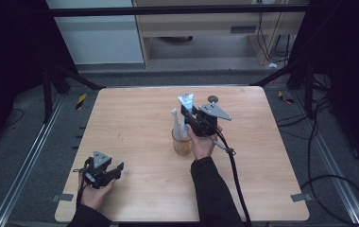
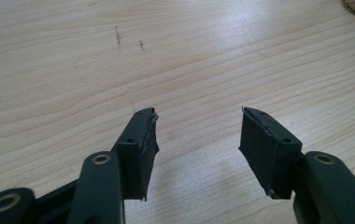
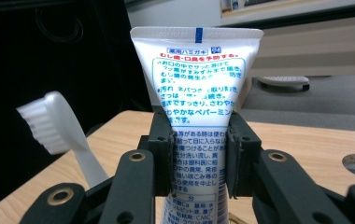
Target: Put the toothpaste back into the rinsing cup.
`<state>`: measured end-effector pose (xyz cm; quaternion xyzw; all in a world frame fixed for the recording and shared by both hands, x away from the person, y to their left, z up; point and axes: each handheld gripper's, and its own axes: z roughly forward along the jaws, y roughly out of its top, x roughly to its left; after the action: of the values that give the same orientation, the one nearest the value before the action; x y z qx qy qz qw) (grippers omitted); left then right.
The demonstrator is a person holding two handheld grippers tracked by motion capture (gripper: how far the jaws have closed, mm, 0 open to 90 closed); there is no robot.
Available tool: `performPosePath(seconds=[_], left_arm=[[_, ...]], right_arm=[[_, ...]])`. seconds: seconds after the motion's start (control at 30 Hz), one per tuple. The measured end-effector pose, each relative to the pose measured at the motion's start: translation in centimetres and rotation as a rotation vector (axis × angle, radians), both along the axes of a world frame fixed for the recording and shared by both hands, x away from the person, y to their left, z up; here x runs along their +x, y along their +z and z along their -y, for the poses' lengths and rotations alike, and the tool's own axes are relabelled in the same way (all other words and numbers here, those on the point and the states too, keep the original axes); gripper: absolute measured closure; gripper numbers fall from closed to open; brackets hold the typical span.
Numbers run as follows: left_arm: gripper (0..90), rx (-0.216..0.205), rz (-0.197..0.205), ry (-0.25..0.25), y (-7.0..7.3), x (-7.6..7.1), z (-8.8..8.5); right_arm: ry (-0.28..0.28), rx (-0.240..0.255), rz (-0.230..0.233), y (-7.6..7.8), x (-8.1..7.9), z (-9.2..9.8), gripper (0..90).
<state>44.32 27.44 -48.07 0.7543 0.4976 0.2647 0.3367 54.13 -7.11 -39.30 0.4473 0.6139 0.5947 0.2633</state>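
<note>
The toothpaste tube stands upright, crimped end up, clamped at mid-body between the jaws of the right claw, pads pressing both sides. In the high view it sits over the glass cup near the middle of the desk, a white toothbrush standing in that cup just beside it. A small dark round thing lies toward the far edge. The left claw rests near the front left corner, jaws spread wide and holding nothing, bare wood all around it.
</note>
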Motion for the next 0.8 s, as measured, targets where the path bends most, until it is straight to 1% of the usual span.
performPosePath(seconds=[0.17, 0.5, 0.6, 0.7, 0.8], left_arm=[[45.3, 0.0, 0.0, 0.0, 0.0, 0.0, 0.0], [45.4, 0.003, -0.002, 0.0, 0.0, 0.0, 0.0], [45.4, 0.003, -0.002, 0.001, 0.0, 0.0, 0.0], [45.4, 0.005, -0.002, -0.001, 0.0, 0.0, 0.0], [45.4, 0.006, -0.004, -0.001, 0.0, 0.0, 0.0]], right_arm=[[0.001, -0.015, -0.027, -0.8, 0.1, -0.2, 67.9], [0.028, -0.049, -0.075, -2.1, 0.1, -0.5, 67.1], [0.033, -0.06, -0.092, -2.4, 0.1, -0.5, 66.8], [0.039, -0.082, -0.105, -2.7, -0.1, -0.5, 66.5], [0.046, -0.09, -0.119, -3.0, -0.3, -0.3, 66.1]])
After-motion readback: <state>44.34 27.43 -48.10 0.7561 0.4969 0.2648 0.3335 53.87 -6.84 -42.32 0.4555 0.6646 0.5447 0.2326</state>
